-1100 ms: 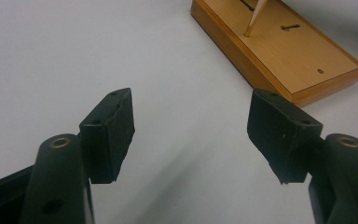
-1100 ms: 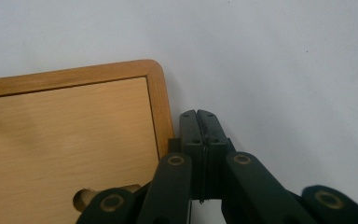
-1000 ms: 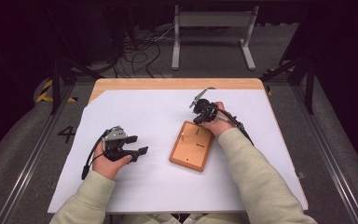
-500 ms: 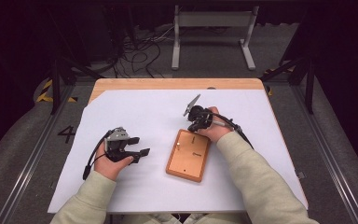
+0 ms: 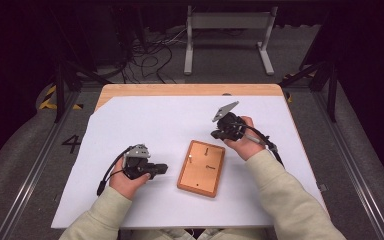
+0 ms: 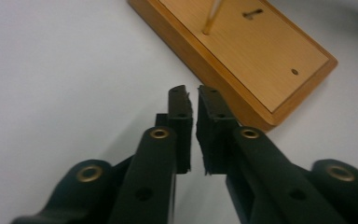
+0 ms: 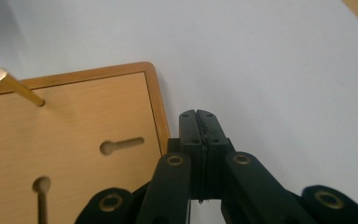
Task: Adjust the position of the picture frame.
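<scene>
Wooden board (image 5: 201, 168) is lying flat mid-table between both grippers, brass pin (image 7: 16, 87) standing in it. Right gripper (image 5: 219, 133) is clenched on nothing by its corner; left gripper (image 5: 161, 169) is nearly closed, empty (a slit shows). That pin could easily get bent by a careless swing.

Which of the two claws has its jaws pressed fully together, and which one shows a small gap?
The right claw has its jaws pressed flat together. The left claw differs: a narrow gap of white table shows between its jaws.

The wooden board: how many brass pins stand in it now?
1. A brass pin stands in the wooden board near its far left corner, beside two keyhole slots.
</scene>
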Motion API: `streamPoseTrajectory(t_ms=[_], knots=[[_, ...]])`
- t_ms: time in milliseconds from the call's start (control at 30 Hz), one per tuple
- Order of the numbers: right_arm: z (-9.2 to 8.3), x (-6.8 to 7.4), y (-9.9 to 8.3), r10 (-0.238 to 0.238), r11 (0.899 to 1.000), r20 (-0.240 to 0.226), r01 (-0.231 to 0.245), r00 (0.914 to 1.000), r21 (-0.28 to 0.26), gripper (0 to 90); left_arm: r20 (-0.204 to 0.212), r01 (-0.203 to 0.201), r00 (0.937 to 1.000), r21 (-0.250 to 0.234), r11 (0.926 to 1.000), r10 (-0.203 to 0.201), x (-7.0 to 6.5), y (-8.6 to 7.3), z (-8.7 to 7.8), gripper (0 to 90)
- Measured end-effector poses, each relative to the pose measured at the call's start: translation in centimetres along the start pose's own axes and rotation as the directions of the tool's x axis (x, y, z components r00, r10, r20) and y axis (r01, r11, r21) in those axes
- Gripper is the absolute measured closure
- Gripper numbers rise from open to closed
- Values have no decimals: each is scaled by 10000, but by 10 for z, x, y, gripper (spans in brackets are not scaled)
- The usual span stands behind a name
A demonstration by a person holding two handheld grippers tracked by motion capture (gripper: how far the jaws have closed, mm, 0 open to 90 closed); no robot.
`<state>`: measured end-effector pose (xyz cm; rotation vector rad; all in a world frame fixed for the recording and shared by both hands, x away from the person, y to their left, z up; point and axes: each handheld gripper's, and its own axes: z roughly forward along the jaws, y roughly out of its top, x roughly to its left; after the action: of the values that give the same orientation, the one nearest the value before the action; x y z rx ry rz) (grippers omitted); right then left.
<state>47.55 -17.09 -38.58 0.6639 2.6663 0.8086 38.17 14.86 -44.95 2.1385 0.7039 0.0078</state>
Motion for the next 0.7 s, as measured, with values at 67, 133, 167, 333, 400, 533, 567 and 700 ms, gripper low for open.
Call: streamPoseTrajectory(t_ms=[67,133,167,333,400,533,567,700], knots=[[-13,-1,-11,379,9992,32,-378,9993,-136,900,215,-76,9997,312,9995,69,-4,0,5,899],[-23,1,-20,591,9979,46,-589,9982,-282,900,300,-85,9995,565,9984,68,-7,1,10,900],[-27,2,-24,696,9969,75,-692,9975,-361,900,357,-159,9993,686,9975,135,-8,1,13,900],[-45,7,-47,995,9927,52,-989,9950,-693,900,501,-338,9983,1058,9938,286,-13,2,22,900],[-47,6,-50,1042,9921,68,-1035,9945,-715,900,599,-354,9978,1160,9926,285,-14,3,24,900],[-58,6,-60,1322,9847,78,-1305,9912,-1153,900,788,-587,9958,1494,9870,473,-19,4,29,900],[-60,6,-63,1399,9824,48,-1382,9902,-1257,900,779,-565,9959,1520,9868,450,-20,4,29,900],[-66,5,-73,1674,9758,111,-1641,9858,-1448,900,696,-629,9962,1514,9865,529,-22,4,30,900]])
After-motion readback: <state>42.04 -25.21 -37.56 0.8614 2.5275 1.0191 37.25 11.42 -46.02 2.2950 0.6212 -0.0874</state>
